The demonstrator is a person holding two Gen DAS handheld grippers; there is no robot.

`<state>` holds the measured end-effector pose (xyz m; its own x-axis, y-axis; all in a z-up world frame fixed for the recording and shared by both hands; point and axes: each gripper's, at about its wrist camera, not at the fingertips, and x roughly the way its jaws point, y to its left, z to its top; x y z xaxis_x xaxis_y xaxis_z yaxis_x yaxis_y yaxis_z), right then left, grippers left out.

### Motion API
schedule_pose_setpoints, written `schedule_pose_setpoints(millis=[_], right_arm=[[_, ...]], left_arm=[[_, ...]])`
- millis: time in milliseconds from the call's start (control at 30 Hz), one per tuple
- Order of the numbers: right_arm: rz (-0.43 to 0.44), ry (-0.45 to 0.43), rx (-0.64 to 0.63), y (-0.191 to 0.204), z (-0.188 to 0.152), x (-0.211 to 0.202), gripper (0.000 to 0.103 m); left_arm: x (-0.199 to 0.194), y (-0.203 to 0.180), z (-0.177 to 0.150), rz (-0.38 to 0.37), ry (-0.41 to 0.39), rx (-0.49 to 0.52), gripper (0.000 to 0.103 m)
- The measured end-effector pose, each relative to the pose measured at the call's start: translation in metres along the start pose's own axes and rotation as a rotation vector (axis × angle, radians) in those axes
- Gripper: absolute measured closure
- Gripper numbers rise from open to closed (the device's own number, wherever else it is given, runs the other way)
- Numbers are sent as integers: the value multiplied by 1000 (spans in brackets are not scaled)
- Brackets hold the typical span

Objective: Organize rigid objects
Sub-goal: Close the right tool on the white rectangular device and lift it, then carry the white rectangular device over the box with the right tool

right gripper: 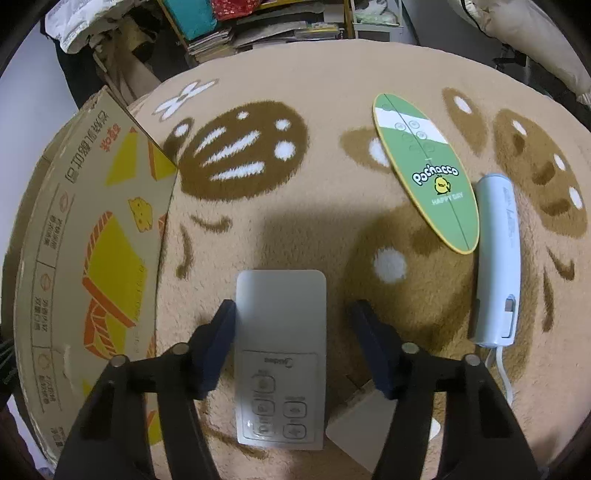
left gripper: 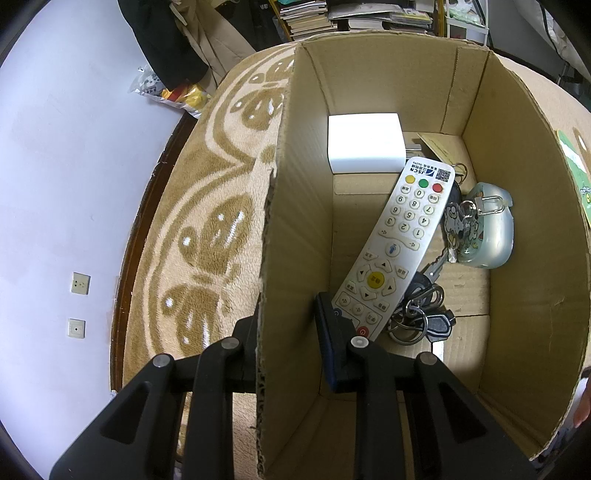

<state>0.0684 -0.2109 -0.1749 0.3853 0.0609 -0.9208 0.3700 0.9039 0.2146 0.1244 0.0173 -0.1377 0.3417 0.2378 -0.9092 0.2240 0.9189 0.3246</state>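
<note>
An open cardboard box (left gripper: 524, 229) stands on a beige patterned carpet (left gripper: 221, 192). Inside lie a white button remote (left gripper: 391, 251), a white charger cube (left gripper: 364, 144), a bunch of keys (left gripper: 421, 314) and a pale blue case (left gripper: 491, 236) with a keychain. My left gripper (left gripper: 286, 325) straddles the box's left wall, one finger outside and one inside, shut on it. In the right wrist view a grey-white remote (right gripper: 280, 332) lies flat on the carpet. My right gripper (right gripper: 293, 308) stands open around it, the left finger touching its edge, the right finger apart.
A green oval Pochacco board (right gripper: 424, 173) and a pale blue corded device (right gripper: 496, 258) lie at the right. A white flat item (right gripper: 380, 428) sits beside the remote's near end. The box's printed outer side (right gripper: 92, 240) stands at the left. Book stacks (left gripper: 317, 18) line the far side.
</note>
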Motion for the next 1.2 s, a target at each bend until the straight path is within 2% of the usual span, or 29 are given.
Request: schedule_pose_setpoints(millis=[33, 67, 267, 900, 1200], right_arm=[[17, -2, 2, 0, 0, -1, 50], [19, -2, 1, -1, -1, -2, 51], [3, -29, -15, 7, 0, -6, 51], [70, -173, -53, 23, 5, -43, 52], [122, -334, -74, 36, 14, -79, 53]], left_arm=[[0, 0, 0, 0, 0, 0, 79], [0, 0, 0, 1, 0, 1, 79], [0, 0, 0, -1, 0, -1, 79], [-2, 1, 1, 1, 1, 2, 79], [-2, 1, 1, 3, 0, 4, 79]])
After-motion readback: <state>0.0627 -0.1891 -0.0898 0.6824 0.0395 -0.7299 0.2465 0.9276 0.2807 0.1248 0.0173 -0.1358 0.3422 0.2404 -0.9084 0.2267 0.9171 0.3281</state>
